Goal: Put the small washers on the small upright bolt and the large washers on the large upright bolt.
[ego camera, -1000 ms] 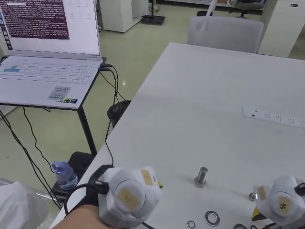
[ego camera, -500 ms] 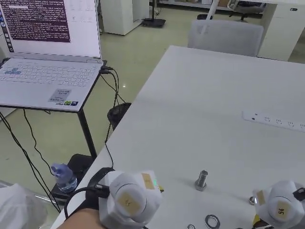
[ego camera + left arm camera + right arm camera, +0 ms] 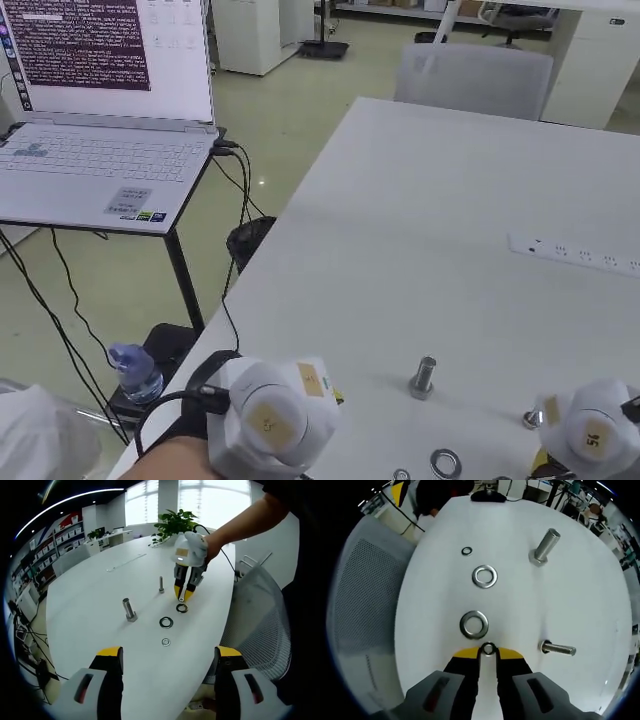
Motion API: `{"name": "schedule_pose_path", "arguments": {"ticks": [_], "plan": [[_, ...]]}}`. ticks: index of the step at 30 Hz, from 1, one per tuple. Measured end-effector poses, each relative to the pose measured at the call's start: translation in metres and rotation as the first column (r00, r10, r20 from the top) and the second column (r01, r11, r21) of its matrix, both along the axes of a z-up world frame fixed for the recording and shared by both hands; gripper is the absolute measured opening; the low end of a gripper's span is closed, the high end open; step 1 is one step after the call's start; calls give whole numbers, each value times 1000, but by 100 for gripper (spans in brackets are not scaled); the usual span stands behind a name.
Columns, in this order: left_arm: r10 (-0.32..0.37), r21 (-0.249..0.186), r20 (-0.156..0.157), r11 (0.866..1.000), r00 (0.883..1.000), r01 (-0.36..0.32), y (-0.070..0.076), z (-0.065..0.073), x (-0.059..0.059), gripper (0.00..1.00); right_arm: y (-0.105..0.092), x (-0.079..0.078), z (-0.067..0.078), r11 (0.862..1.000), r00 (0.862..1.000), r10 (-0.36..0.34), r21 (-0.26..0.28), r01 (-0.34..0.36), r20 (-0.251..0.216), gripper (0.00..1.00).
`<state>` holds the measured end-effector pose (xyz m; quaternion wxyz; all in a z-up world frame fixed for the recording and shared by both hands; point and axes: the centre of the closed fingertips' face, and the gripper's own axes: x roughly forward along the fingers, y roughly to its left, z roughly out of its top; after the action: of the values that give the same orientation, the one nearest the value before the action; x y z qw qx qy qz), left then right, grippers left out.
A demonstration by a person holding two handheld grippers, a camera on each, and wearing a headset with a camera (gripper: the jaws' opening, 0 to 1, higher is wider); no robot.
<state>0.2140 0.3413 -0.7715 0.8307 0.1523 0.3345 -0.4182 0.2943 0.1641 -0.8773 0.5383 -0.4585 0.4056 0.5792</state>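
Two upright bolts are counted on the counter point(image 3: 580, 595): one large bolt point(image 3: 544, 545), one small bolt point(image 3: 559, 650). Four washers are counted: a near large washer point(image 3: 463, 624), a far large washer point(image 3: 475, 576), a loose small washer point(image 3: 463, 551) and a pinched small washer point(image 3: 489, 644). One laptop point(image 3: 100, 160), one power strip point(image 3: 575, 248) and one water bottle point(image 3: 135, 368) are also seen.

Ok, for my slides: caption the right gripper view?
Right gripper shut on a small silver metal washer, slim silver upright bolt nearby.
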Motion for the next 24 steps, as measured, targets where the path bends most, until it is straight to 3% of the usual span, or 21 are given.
{"name": "schedule_pose_path", "arguments": {"ticks": [19,24], "plan": [[16,-14,18,1000,1000,-16,-2,2,2,80,-11,5,20,996,996,-81,-33,80,-46,13],[19,-21,11,1000,1000,-19,-3,1,1,82,-13,10,28,996,995,-90,-32,89,-37,13]]}}
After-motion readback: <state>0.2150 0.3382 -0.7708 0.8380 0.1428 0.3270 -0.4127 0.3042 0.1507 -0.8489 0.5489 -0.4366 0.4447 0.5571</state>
